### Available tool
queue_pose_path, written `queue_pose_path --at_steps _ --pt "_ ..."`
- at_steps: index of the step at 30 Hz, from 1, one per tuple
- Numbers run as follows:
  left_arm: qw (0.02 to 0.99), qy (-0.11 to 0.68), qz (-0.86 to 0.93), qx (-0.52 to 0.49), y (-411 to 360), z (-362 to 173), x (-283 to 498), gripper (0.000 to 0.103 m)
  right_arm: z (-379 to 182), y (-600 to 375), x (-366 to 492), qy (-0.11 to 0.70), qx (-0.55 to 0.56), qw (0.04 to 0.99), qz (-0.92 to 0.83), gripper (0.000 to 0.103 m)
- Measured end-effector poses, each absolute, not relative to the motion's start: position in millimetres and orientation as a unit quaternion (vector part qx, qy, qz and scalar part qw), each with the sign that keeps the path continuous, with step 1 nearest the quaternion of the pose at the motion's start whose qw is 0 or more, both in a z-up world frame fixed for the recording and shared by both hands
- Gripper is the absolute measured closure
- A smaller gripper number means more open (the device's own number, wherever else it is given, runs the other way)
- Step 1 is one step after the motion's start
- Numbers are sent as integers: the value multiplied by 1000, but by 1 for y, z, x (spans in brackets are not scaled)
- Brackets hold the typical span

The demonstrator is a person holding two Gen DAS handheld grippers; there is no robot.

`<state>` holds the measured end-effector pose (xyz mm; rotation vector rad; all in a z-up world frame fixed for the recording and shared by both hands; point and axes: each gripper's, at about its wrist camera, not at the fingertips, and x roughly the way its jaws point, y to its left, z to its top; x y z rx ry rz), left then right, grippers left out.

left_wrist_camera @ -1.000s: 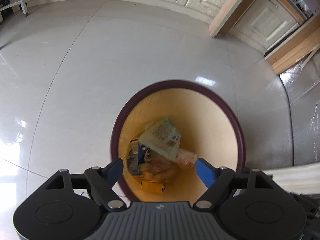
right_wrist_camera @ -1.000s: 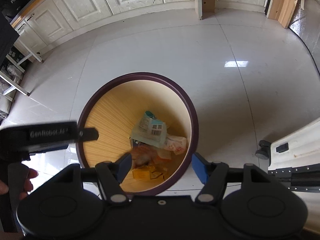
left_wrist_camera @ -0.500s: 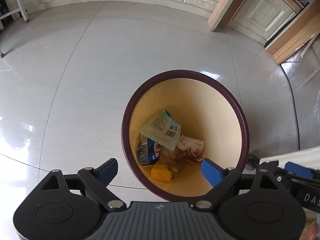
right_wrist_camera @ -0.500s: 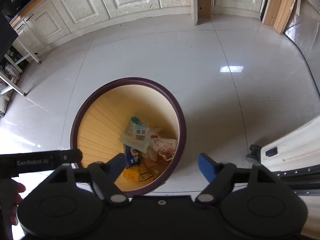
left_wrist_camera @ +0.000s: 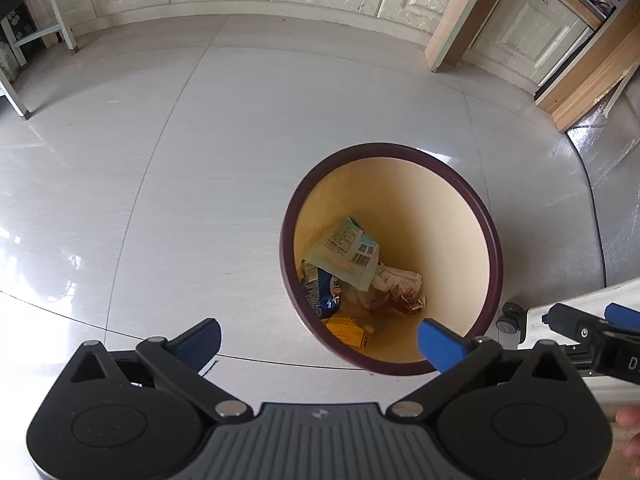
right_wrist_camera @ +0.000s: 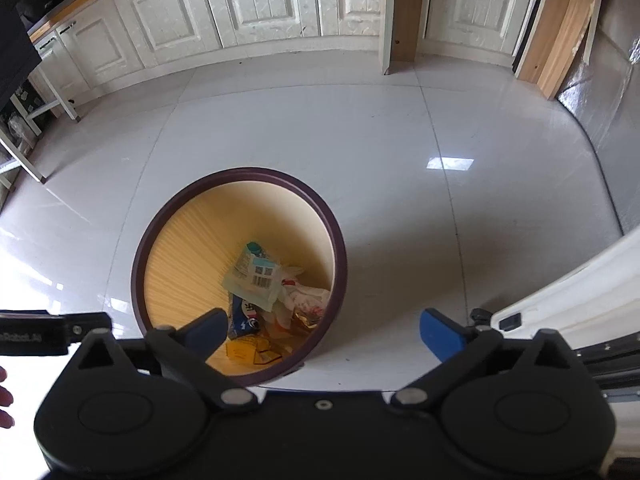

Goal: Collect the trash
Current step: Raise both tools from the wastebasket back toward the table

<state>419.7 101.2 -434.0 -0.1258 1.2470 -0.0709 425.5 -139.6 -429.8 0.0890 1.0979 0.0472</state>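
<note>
Trash (left_wrist_camera: 352, 256) lies heaped at the bottom of the round bin (left_wrist_camera: 494, 240), and we hold nothing: the left gripper (left_wrist_camera: 318, 340) and right gripper (right_wrist_camera: 322, 330) are both opening wide, jaws empty above the rim. We see no litter on the pale tiled floor (left_wrist_camera: 200, 160) around it, so collection looks all but done. Compared with a second ago, we have pulled up and back; the bin sits smaller and farther ahead.
</note>
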Motion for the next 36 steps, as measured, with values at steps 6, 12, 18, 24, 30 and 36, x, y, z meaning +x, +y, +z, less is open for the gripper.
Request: queue_pose_path --at_steps 6,12,18,24,30,36 --pt "816 575 -29 -54 104 -417 402 0 -417 -139 414 520 27 853 22 0" --pt "827 559 -28 -52 106 -392 385 0 -397 -135 397 514 20 857 24 0" --pt "845 532 -27 -57 111 -356 360 0 -365 -129 375 490 12 871 28 0" --pt "868 493 -29 -57 112 -314 330 0 -328 -129 351 454 11 890 32 0" --pt "890 451 -31 -54 111 -272 305 0 -285 -129 327 409 8 912 36 0" --pt "910 410 -28 -58 114 -233 283 0 -242 -125 304 366 5 930 45 0"
